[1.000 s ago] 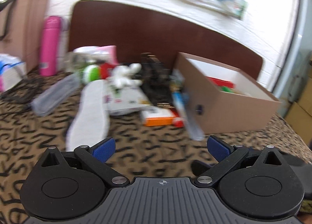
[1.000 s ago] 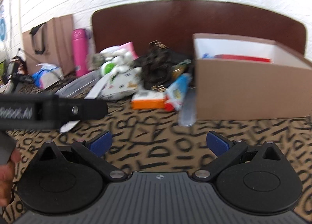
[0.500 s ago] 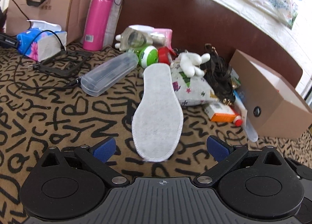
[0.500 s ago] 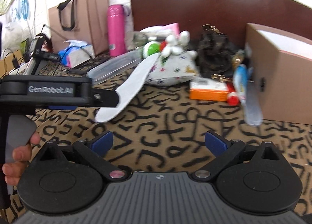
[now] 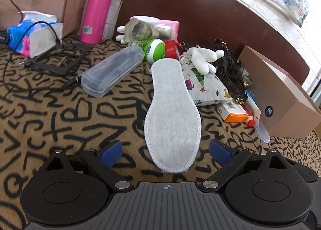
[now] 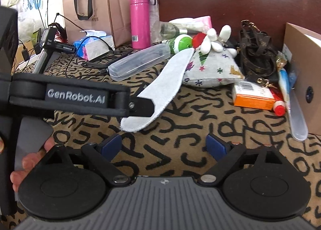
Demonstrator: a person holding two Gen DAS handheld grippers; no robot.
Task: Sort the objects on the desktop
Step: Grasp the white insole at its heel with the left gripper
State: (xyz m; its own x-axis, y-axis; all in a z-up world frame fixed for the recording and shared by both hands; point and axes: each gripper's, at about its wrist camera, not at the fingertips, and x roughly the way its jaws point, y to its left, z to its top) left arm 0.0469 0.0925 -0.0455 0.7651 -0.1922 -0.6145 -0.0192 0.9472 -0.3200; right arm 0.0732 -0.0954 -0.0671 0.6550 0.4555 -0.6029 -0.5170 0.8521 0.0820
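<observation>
Your left gripper point(image 5: 165, 150) is spread around the insole's point(image 5: 172, 109) near end; your right gripper point(image 6: 163, 146) is closing on nothing.

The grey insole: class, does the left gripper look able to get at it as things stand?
Probably yes. The left gripper is open with the grey insole's near end lying flat between its fingers, nothing on top; only its far tip meets the printed pouch.

Black tongs point(image 5: 166, 150), blue pads point(image 5: 111, 150), silver screws.
</observation>
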